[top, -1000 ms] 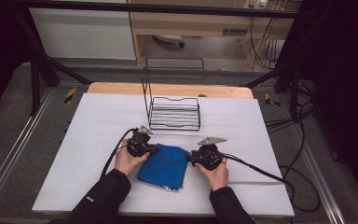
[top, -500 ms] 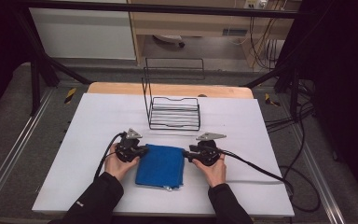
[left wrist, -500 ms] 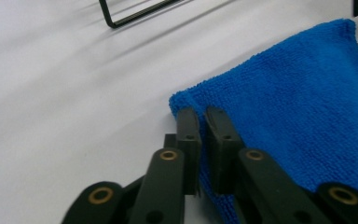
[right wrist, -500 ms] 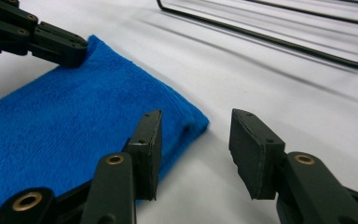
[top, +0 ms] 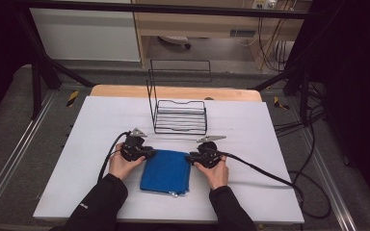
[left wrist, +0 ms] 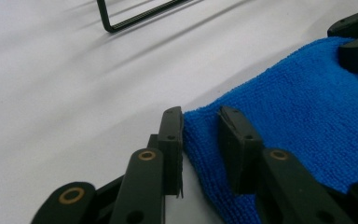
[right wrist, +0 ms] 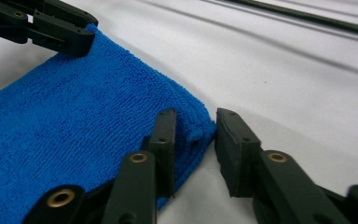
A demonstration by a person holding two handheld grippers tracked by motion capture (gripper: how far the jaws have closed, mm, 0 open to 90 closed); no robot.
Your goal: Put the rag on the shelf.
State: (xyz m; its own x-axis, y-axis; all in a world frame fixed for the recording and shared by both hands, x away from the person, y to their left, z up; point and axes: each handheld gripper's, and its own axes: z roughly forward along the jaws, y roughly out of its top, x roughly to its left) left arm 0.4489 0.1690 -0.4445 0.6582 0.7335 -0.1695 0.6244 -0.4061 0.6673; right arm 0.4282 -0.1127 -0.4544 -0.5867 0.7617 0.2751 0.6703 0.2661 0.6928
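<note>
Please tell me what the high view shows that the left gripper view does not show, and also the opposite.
High view: the whole folded blue cloth on the white table, the complete wire rack behind it, both hands, and the floor around.

Left gripper view: the left gripper from close, its jaws slightly apart with a corner of the cloth between them, and the towel weave.

Both: the cloth, the table, part of the rack, and the right gripper at the cloth's opposite corner.

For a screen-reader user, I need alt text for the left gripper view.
Two black jaws of the left gripper straddle the near corner of a folded blue cloth on a white table, gaps showing beside the pads. The right gripper sits at the cloth's far corner.
</note>
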